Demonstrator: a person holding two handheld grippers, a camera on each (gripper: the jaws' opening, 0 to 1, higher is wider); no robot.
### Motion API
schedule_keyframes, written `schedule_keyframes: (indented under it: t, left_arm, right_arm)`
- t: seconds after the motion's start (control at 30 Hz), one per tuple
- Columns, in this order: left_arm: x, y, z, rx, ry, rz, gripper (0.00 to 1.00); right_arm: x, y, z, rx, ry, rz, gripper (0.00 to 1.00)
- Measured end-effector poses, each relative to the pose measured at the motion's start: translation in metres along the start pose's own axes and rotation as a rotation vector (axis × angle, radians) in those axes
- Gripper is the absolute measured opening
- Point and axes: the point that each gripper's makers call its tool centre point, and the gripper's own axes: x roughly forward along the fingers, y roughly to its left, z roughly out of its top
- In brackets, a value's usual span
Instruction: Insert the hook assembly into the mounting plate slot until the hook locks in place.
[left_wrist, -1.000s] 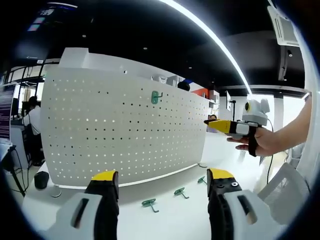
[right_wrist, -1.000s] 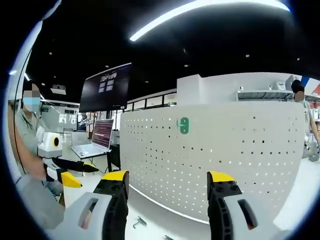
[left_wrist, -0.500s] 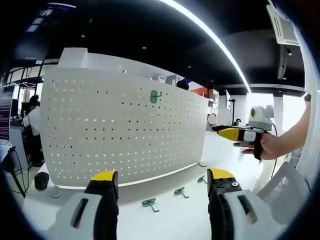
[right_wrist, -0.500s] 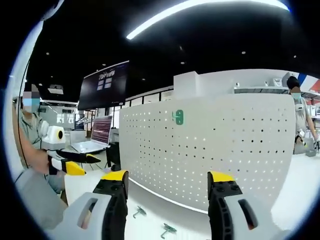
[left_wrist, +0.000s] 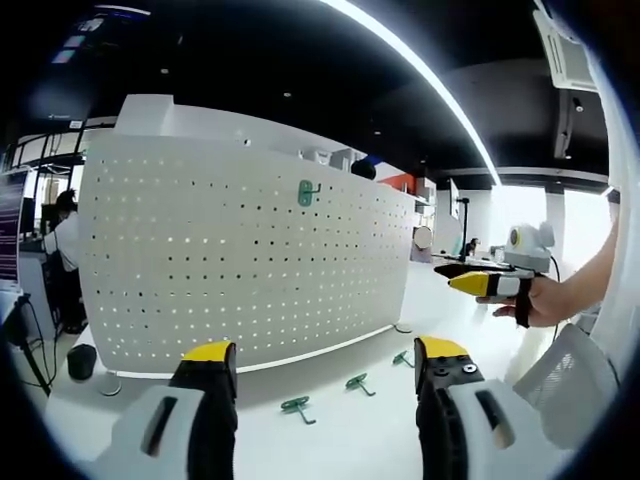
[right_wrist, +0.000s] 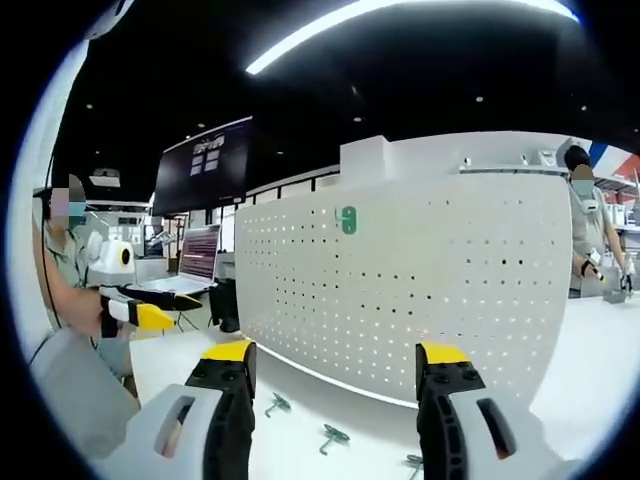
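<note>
Three green hooks (left_wrist: 296, 406) lie on the white bench (left_wrist: 340, 440) ahead of my left gripper (left_wrist: 325, 362), and since a second ago my right gripper (right_wrist: 335, 364) has dropped lower, bringing them into its view. Both pairs of jaws stand wide apart, holding nothing, facing the upright pegboard (left_wrist: 240, 265) where one green hook (left_wrist: 307, 192) already hangs high above them.

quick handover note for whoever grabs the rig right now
Left hand-held gripper: open, empty, facing the pegboard.
Right hand-held gripper: open, empty, also facing the board.
One green hook already hangs high on the board. Three loose hooks lie on the table at its foot.
Left to do: pick up a loose hook, push it into a board slot until it locks.
</note>
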Motion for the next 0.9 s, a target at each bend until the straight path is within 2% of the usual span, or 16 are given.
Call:
schedule_keyframes:
  t: [0.57, 0.9]
  left_arm:
    - [0.001, -0.006, -0.002, 0.008, 0.016, -0.019, 0.74]
    - [0.005, -0.01, -0.007, 0.042, 0.042, -0.038, 0.73]
  right_arm:
    - [-0.01, 0.001, -0.008, 0.008, 0.006, -0.024, 0.61]
    - [-0.012, -0.001, -0.01, 0.009, 0.01, -0.032, 0.61]
